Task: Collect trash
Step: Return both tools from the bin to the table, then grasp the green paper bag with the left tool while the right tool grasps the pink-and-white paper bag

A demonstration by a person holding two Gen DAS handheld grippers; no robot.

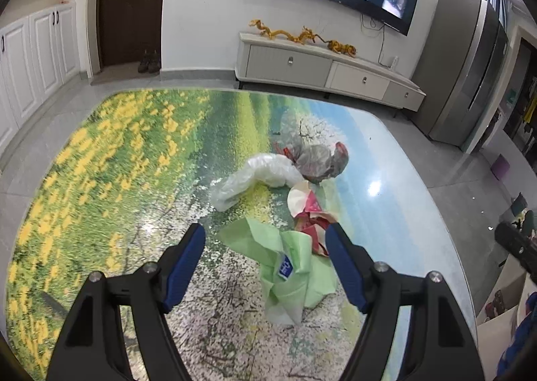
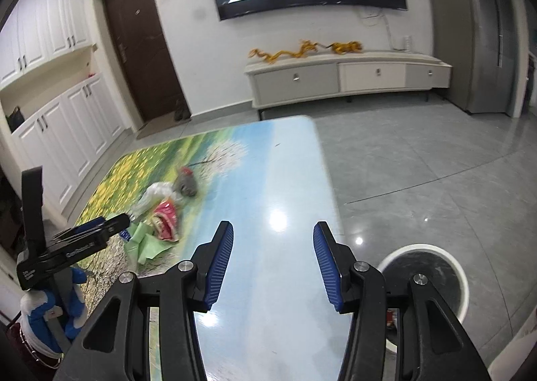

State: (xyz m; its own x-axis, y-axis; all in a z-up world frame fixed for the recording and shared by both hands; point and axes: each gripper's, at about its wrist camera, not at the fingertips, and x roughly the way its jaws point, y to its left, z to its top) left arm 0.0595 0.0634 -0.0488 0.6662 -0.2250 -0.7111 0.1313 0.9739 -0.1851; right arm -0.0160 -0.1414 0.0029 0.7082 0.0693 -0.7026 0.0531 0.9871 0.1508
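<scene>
The only print on the trash is a small blue label with white characters on the green bag [image 1: 295, 277], too small to read. In the right wrist view the side of the left gripper [image 2: 90, 230], at the left edge of the frame, carries white lettering that is too blurred to read.

In the left wrist view the left gripper [image 1: 265, 240] fills the lower half of the frame, tilted down over the table [image 1: 100, 179], which has a printed landscape top. Its blue-padded jaws stand released and wide, with the green bag lying on the table between and below them, untouched by the pads. Just above it, centre-right of the frame, lie a crumpled red and cream wrapper [image 1: 310, 210], a clear plastic bag [image 1: 255, 178] and a grey bag with red trim [image 1: 317, 159], all close together.

In the right wrist view the right gripper [image 2: 272, 247] points down at bare blue tabletop in the lower middle, its jaws apart and empty. A round white bin [image 2: 433, 273] stands on the floor at lower right, beside the table edge. The trash pile sits at middle left.
</scene>
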